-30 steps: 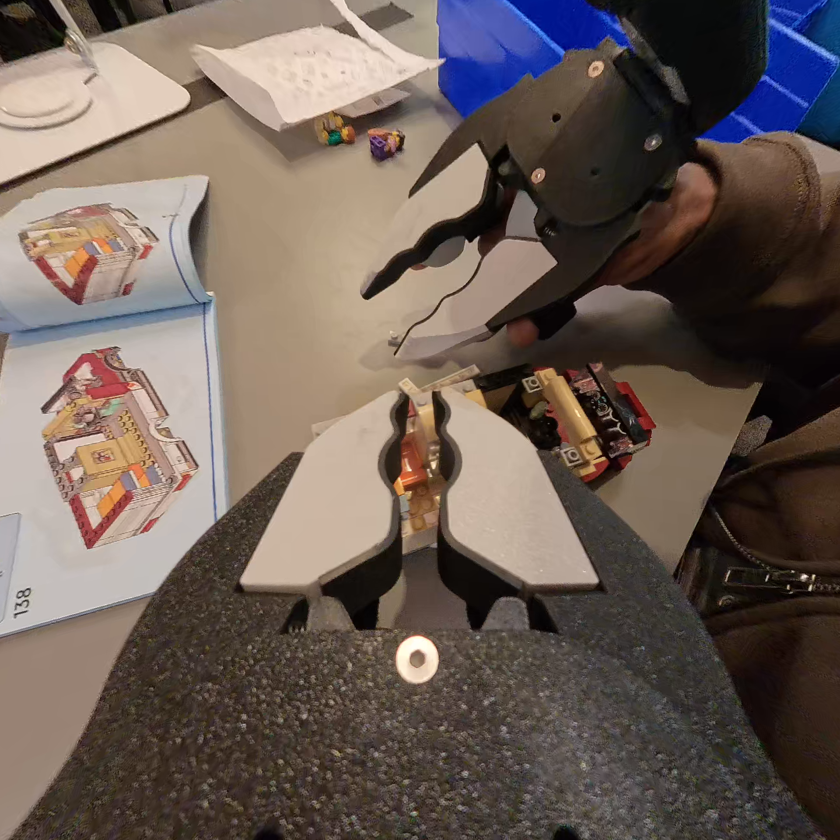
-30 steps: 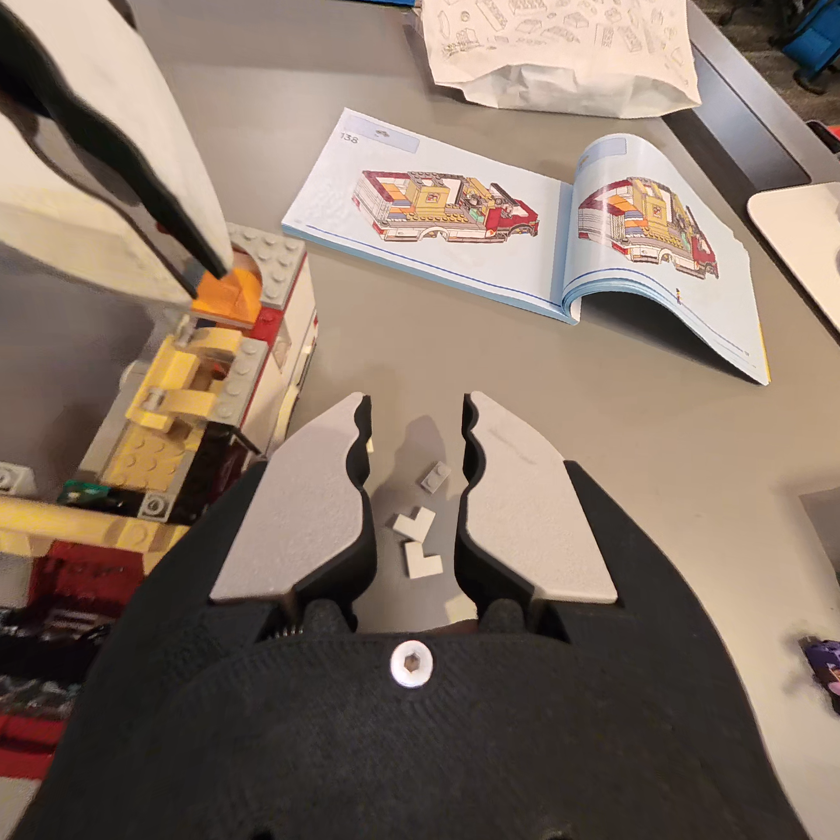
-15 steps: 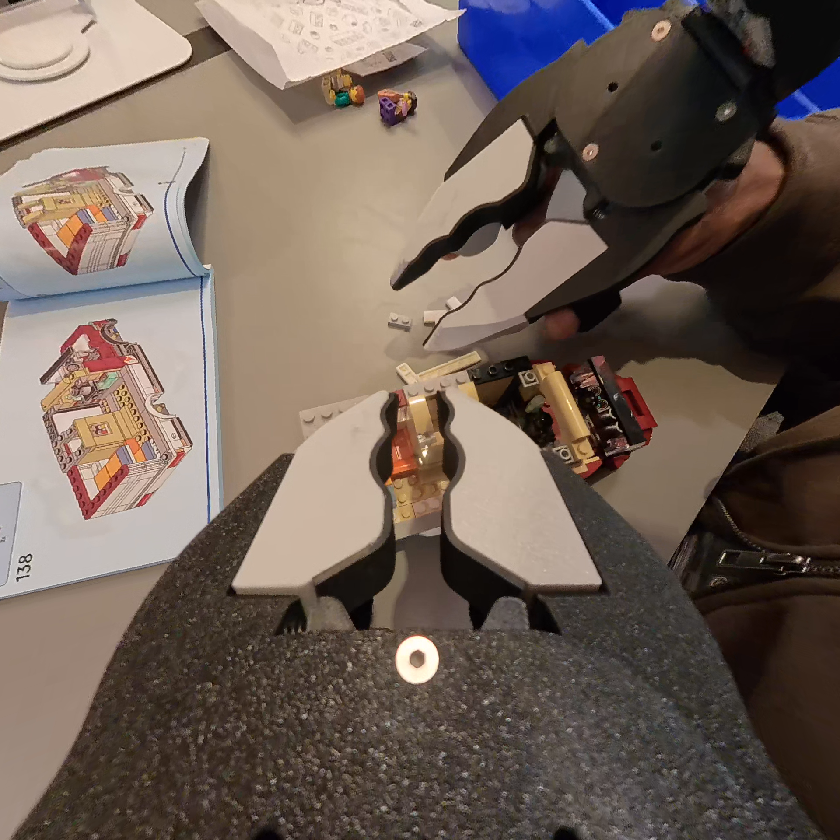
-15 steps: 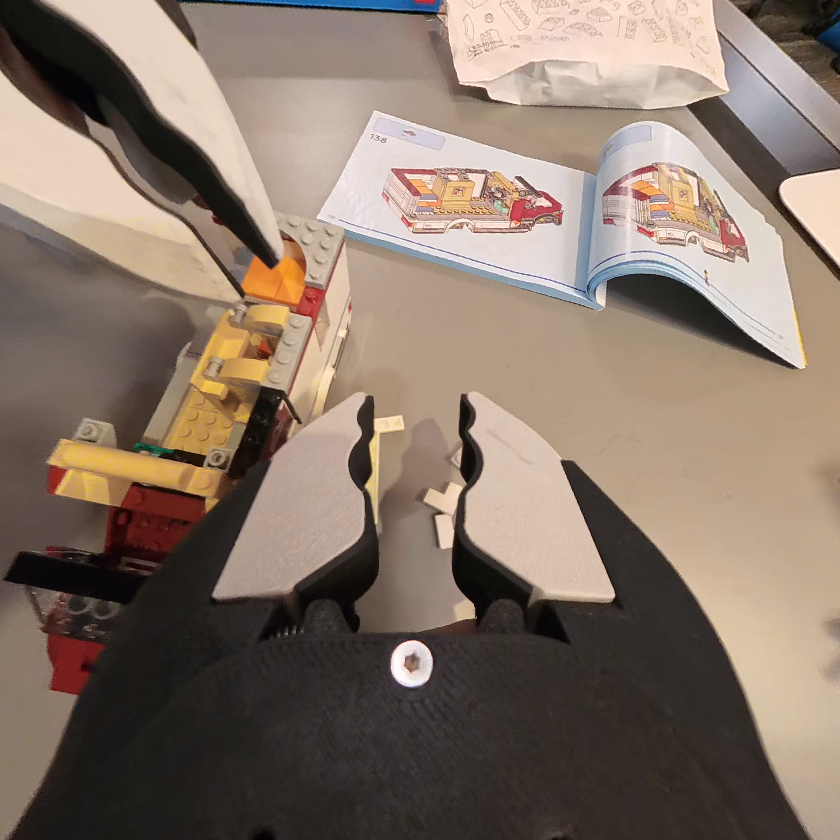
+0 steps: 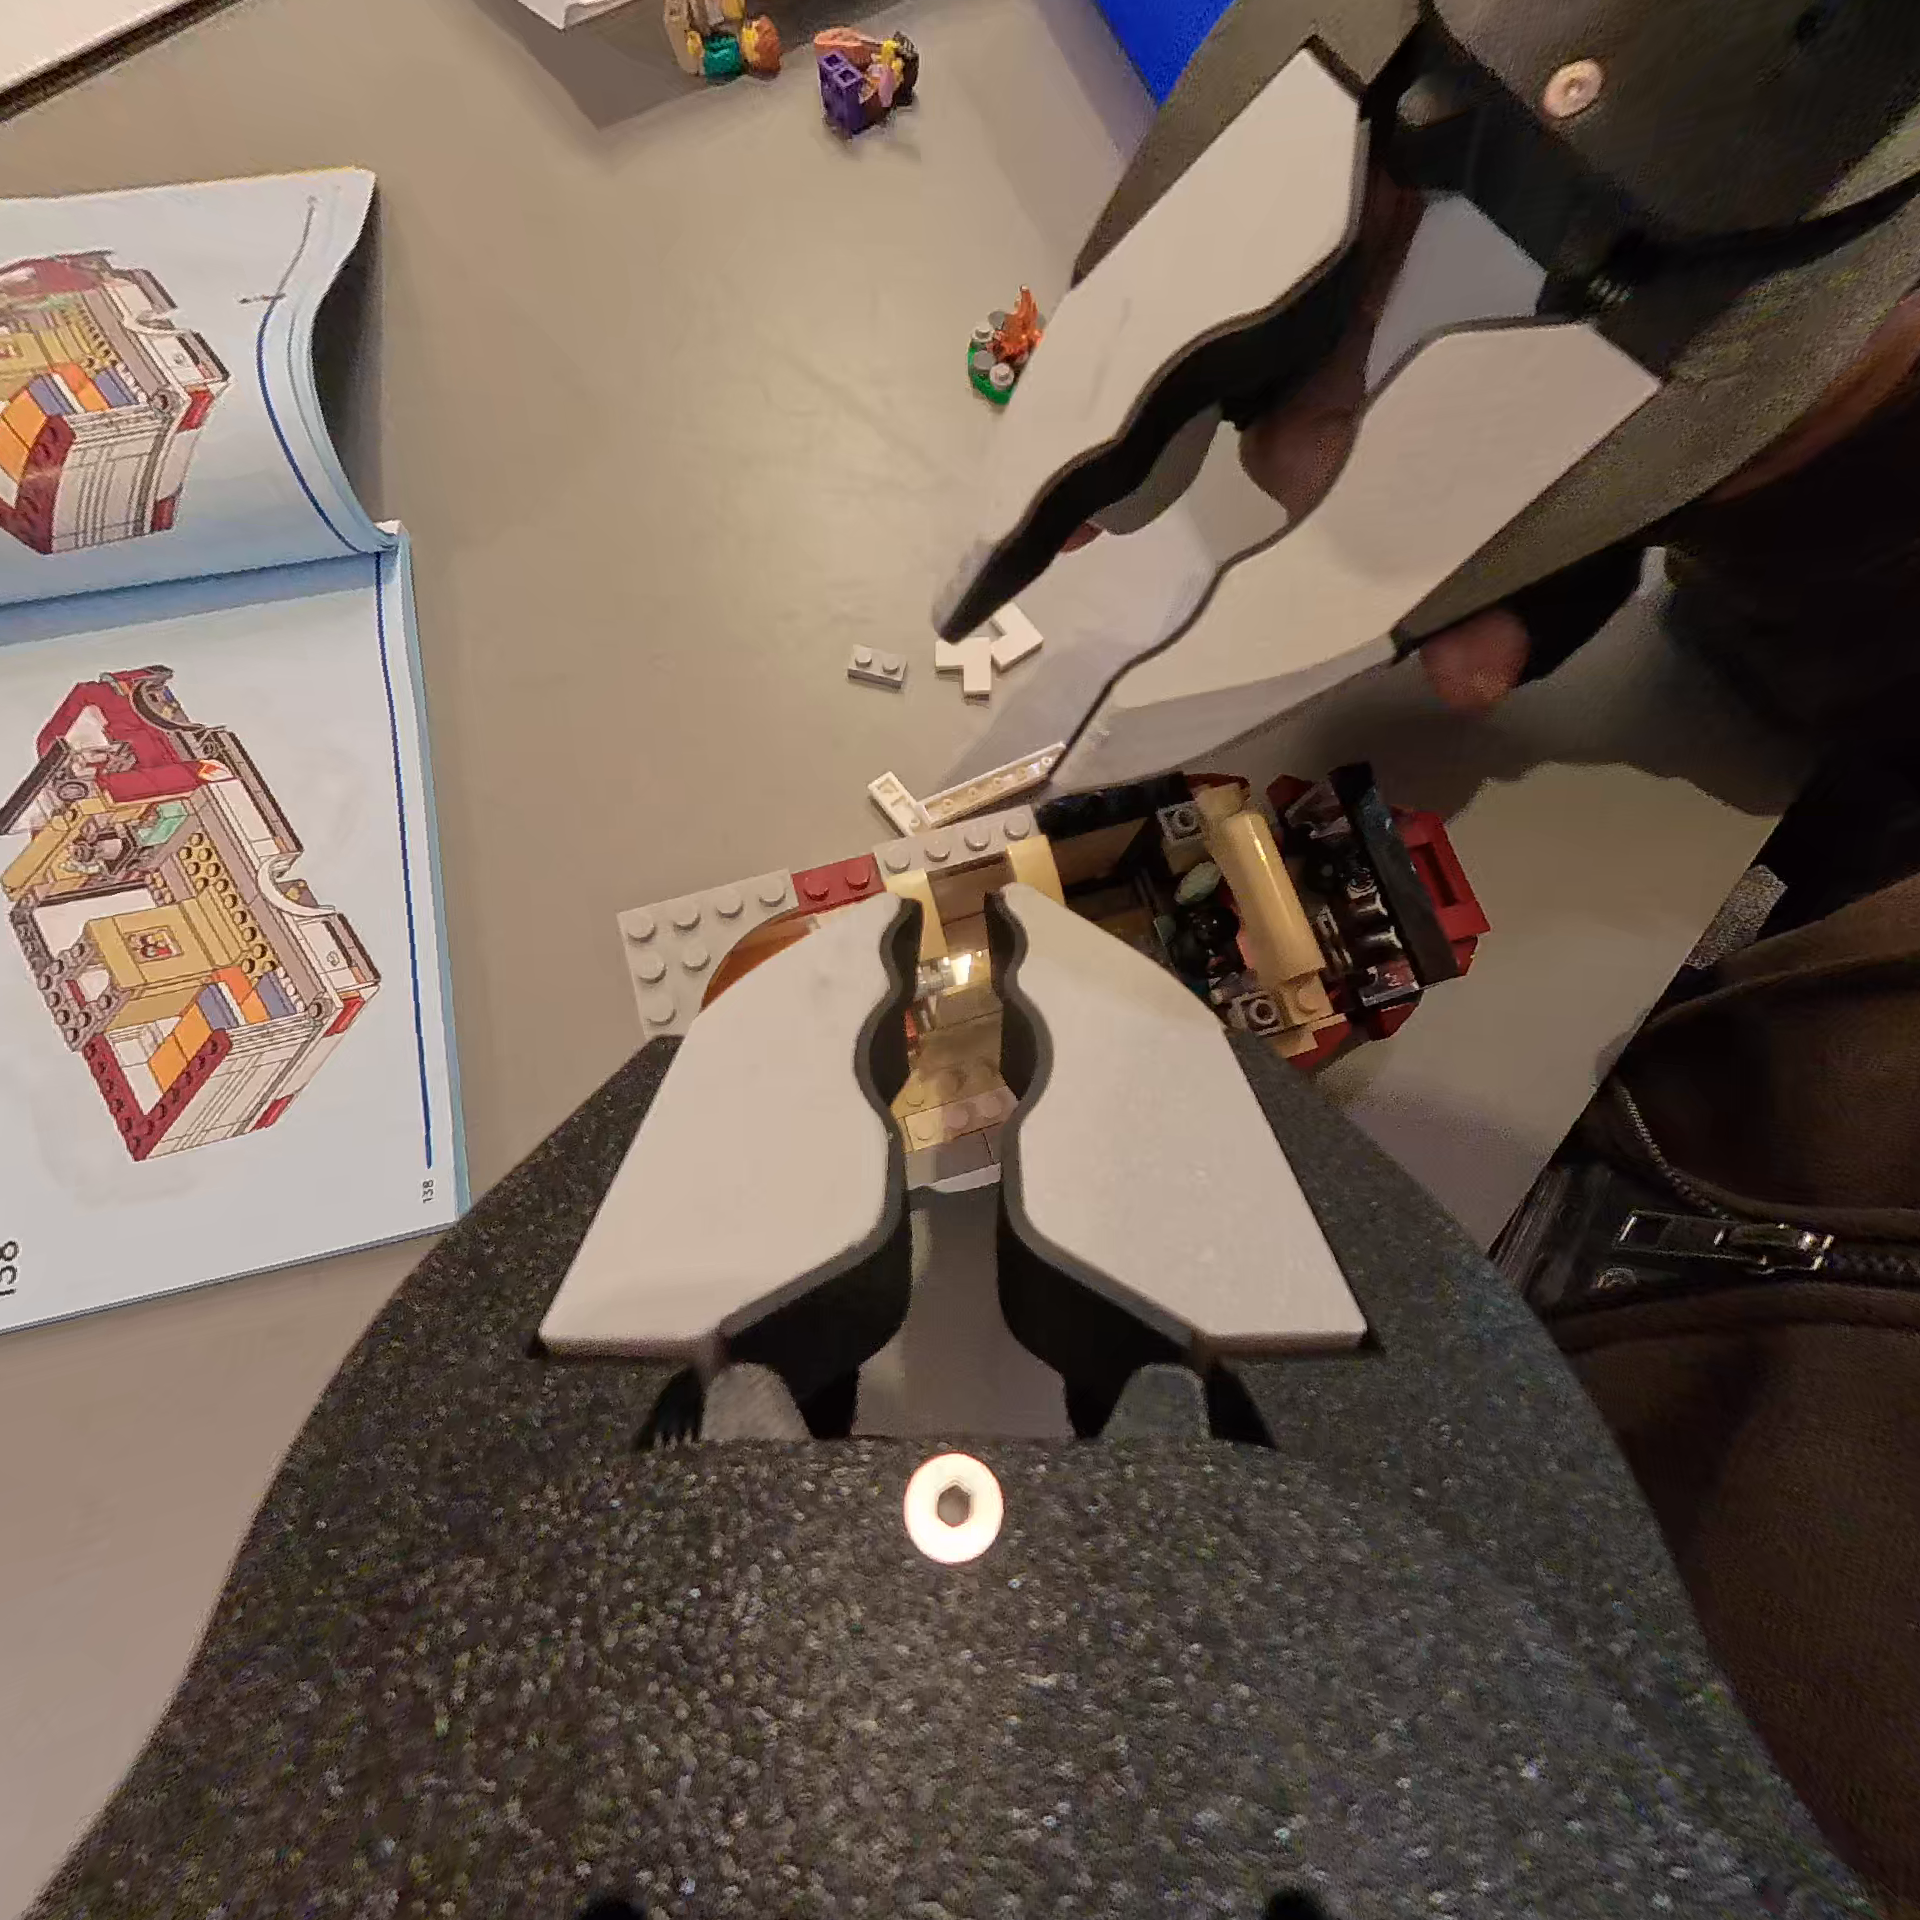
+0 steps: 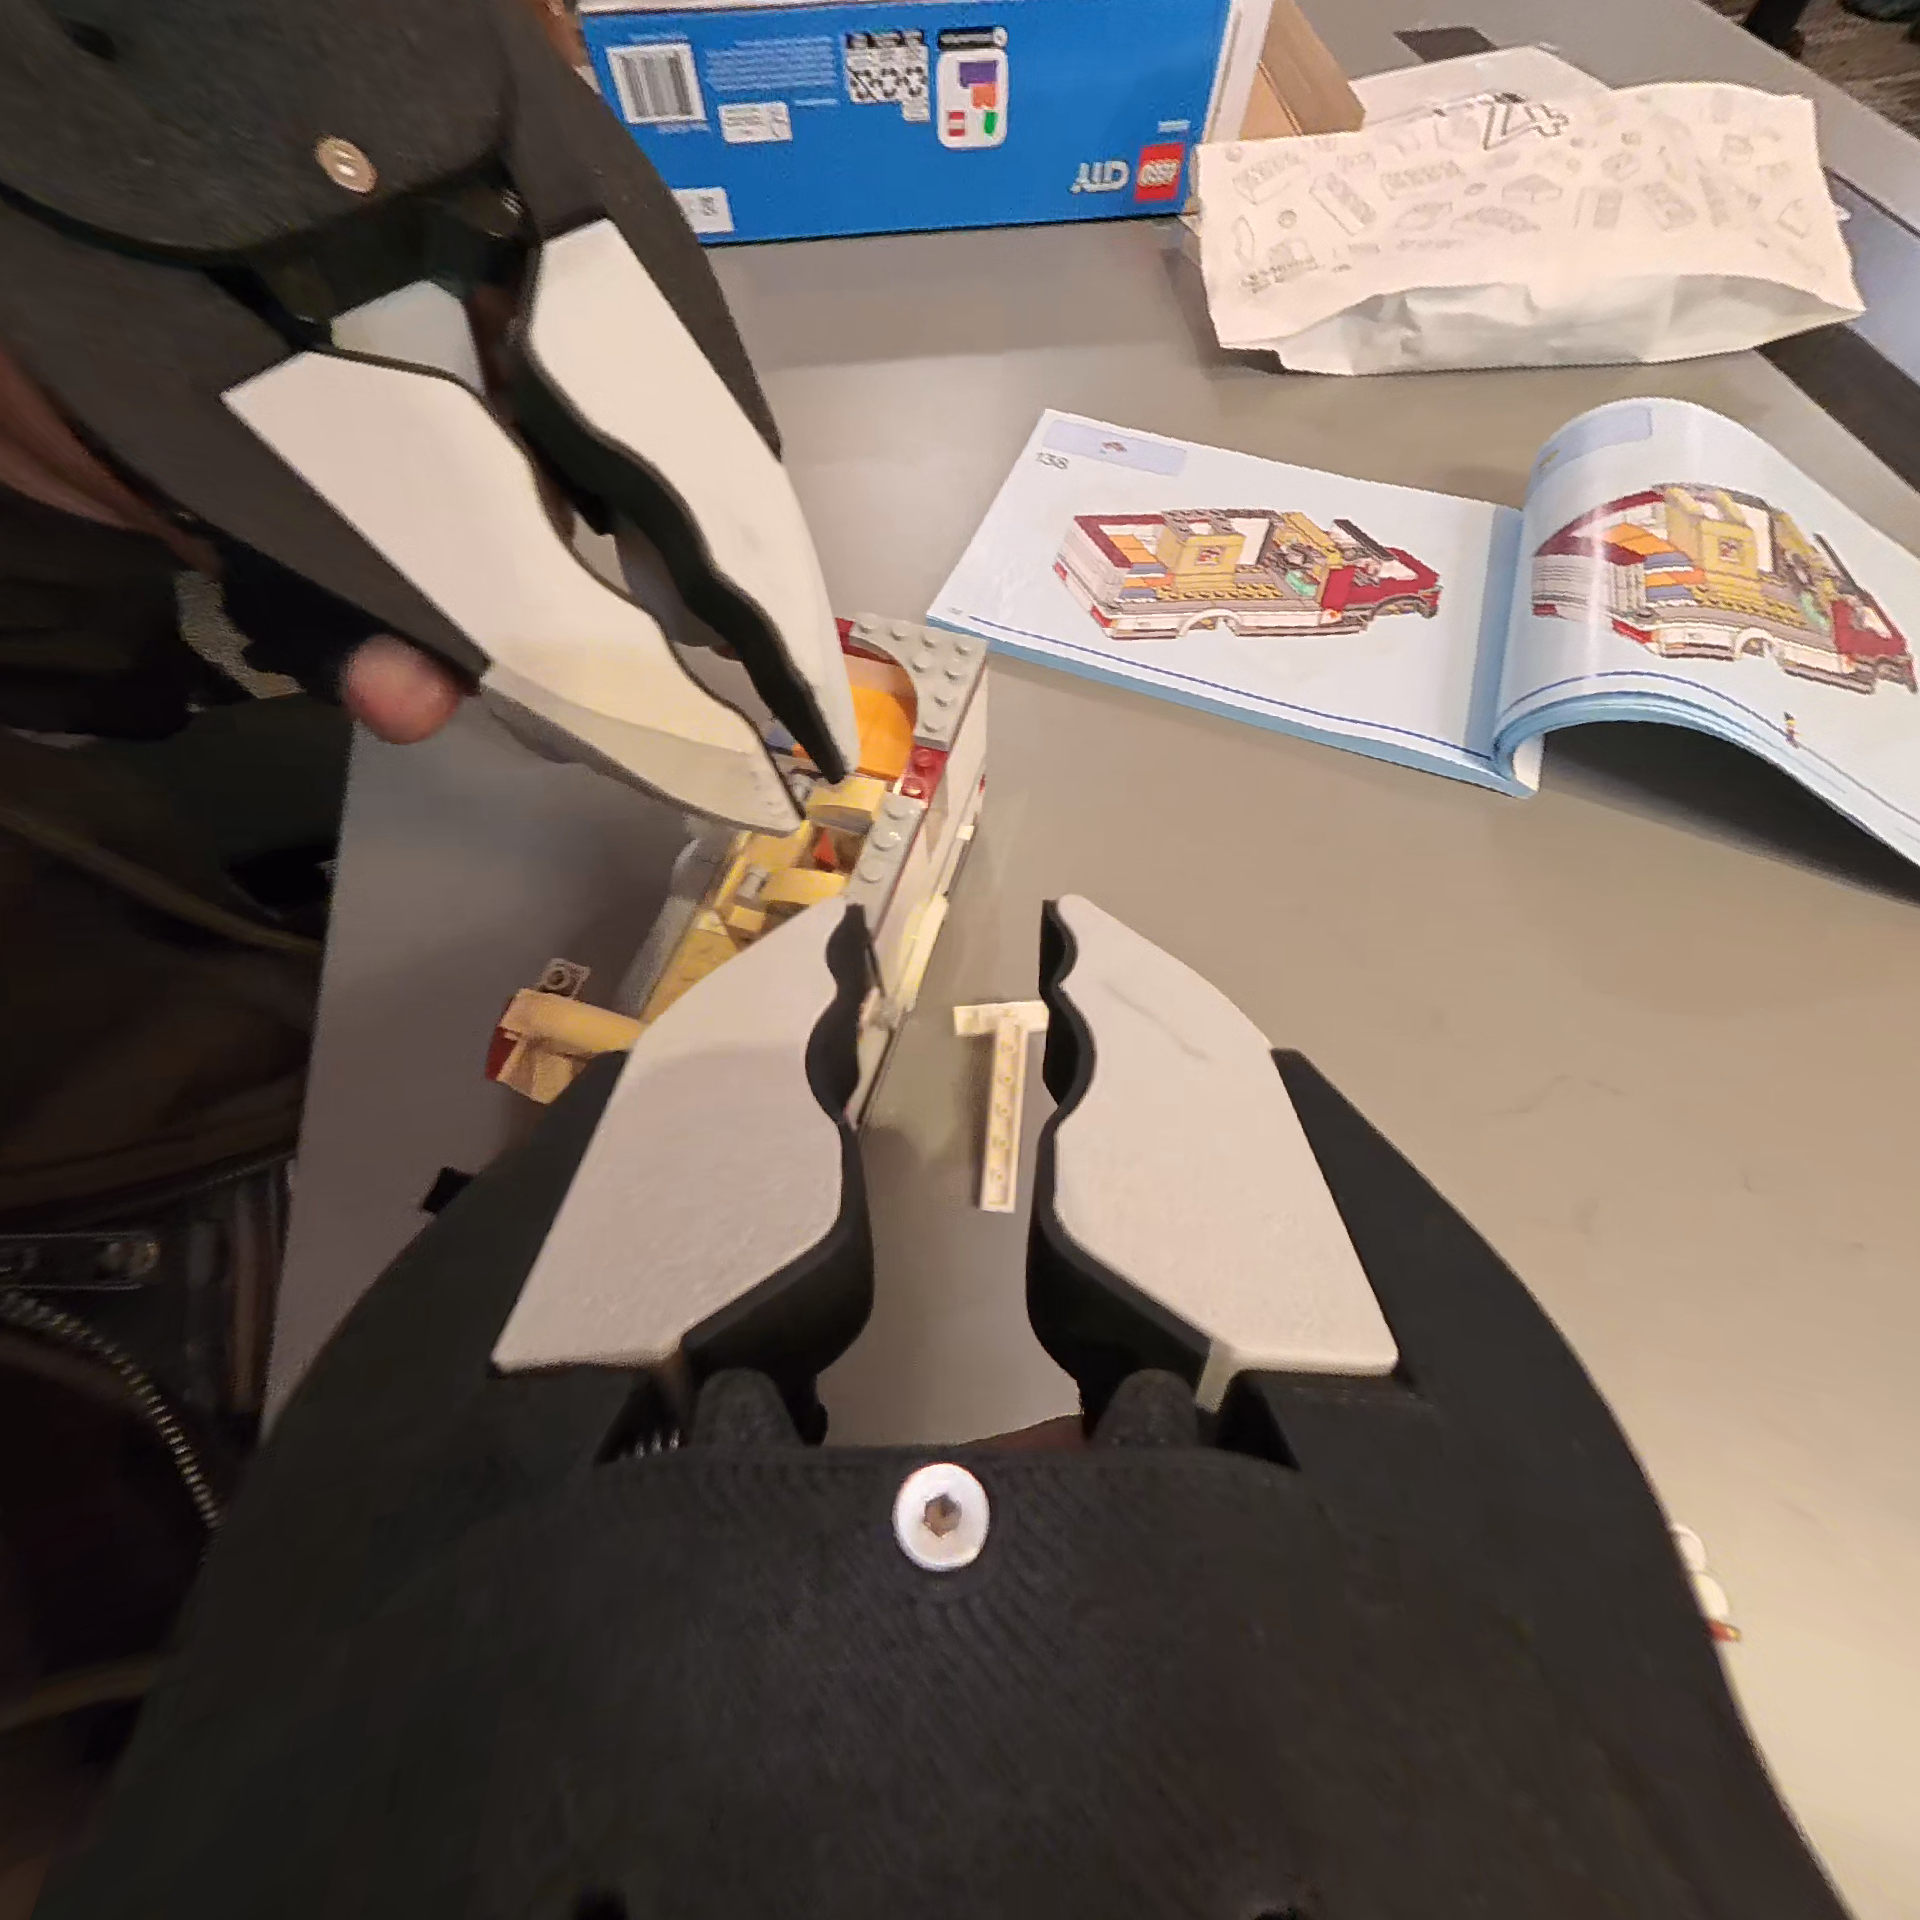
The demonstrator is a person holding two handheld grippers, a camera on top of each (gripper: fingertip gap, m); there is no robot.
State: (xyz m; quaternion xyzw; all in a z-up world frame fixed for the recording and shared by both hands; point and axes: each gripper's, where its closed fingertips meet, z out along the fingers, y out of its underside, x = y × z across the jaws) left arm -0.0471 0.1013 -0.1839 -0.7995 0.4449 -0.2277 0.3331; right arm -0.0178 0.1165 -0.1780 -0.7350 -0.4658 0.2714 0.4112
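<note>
Brick model (image 5: 1226, 914) on the grey bench (image 5: 644, 436), roof off, tan and dark red parts showing inside. Left hand-held gripper (image 5: 961, 904) over its middle, jaws nearly together, tips set on either side of a tan piece (image 5: 956, 935) in the model's interior; whether the pads press it cannot be told. Seen from the right wrist view, same gripper (image 6: 805, 790) with its tips down in the model (image 6: 904, 831) next to the orange part (image 6: 878, 717).

Right hand-held gripper (image 6: 945, 914) wide open with nothing between the pads, just beside the model's white wall. On the bench below its gap, a long white plate (image 6: 1003, 1101) with an L-shaped white piece (image 6: 997, 1016) at its far end. From the left wrist view, that gripper (image 5: 997, 686) hanging above loose bits: a small grey plate (image 5: 876, 663), two white L pieces (image 5: 987, 649), the long white plate (image 5: 992, 781).

Farther out, an open booklet (image 6: 1455, 623) showing pictures of the model. Beyond it, a white paper bag (image 6: 1527, 260) and a blue box (image 6: 914, 114). Small figures (image 5: 862, 78) and a tiny campfire build (image 5: 1003, 348) on the bench past the loose bits. Brown jacket sleeve (image 5: 1766, 1195) at the right edge.
</note>
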